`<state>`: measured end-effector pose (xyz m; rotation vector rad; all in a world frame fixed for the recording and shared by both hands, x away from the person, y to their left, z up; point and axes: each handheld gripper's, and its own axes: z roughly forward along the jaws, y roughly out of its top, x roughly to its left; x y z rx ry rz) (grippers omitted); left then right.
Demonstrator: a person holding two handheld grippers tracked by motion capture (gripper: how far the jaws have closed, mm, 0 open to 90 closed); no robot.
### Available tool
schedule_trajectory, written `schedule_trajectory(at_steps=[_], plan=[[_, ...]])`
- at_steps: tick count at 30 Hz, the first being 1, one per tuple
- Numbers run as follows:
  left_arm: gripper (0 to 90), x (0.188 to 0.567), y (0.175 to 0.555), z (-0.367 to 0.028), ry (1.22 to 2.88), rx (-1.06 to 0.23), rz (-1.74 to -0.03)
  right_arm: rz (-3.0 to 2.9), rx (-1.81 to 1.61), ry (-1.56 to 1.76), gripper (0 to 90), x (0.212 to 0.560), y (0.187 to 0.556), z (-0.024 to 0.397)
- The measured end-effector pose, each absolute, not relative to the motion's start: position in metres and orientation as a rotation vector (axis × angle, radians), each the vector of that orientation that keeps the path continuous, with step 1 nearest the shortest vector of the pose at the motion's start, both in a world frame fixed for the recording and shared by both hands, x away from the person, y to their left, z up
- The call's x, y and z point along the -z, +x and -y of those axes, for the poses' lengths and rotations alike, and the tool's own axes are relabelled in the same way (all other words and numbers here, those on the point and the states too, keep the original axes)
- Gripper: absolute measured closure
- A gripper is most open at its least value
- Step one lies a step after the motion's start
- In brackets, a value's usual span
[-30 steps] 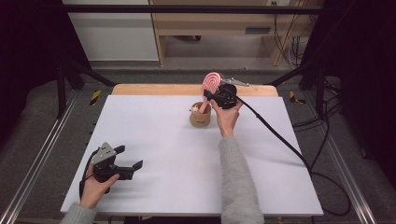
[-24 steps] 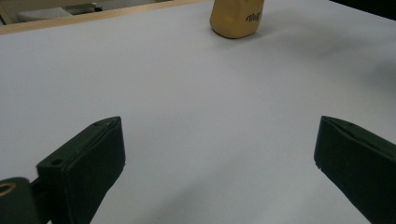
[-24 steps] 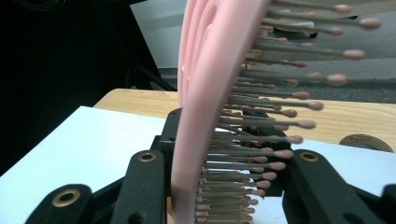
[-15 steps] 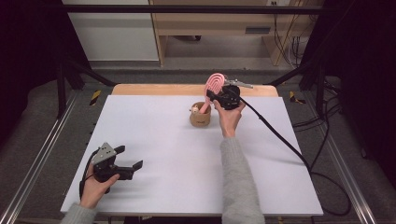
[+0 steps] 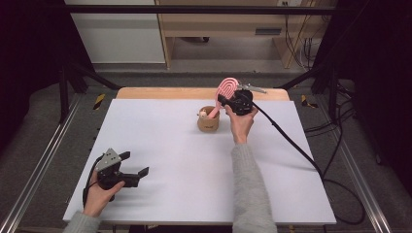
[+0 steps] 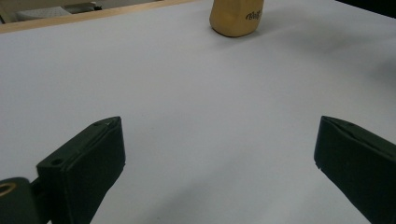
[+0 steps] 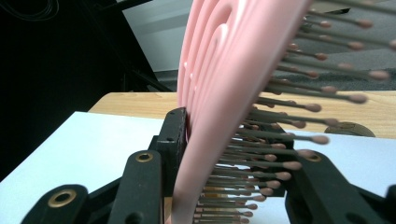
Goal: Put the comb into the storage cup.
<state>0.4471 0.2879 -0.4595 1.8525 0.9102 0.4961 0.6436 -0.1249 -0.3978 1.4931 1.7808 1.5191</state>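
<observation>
A pink hairbrush stands tilted with its handle down in a tan cup at the back middle of the white table. My right gripper is shut on the brush's head, just right of the cup. In the right gripper view the pink head and its bristles sit between the black jaws. My left gripper rests at the front left, open, nothing between its fingers. The tan cup stands far ahead of it in the left gripper view.
A black cable trails from the right gripper across the table's right side. A wooden strip runs along the table's back edge. Metal rails flank the table on both sides.
The right gripper and the brush have shifted slightly up and to the right, away from the cup. The left gripper has stayed still.
</observation>
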Motion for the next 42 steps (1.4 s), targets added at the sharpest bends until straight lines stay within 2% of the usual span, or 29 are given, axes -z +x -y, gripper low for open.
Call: schedule_trajectory(at_steps=[19, 42], plan=[[2.0, 0.460, 0.447, -0.288, 1.853, -0.496, -0.911, -1.788, -1.455, 1.443, 56.2, 0.398, 0.642, 0.126], [2.0, 0.461, 0.447, -0.287, 1.861, -0.496, -0.907, -1.858, -1.439, 1.375, 27.4, 0.408, 0.639, 0.138]])
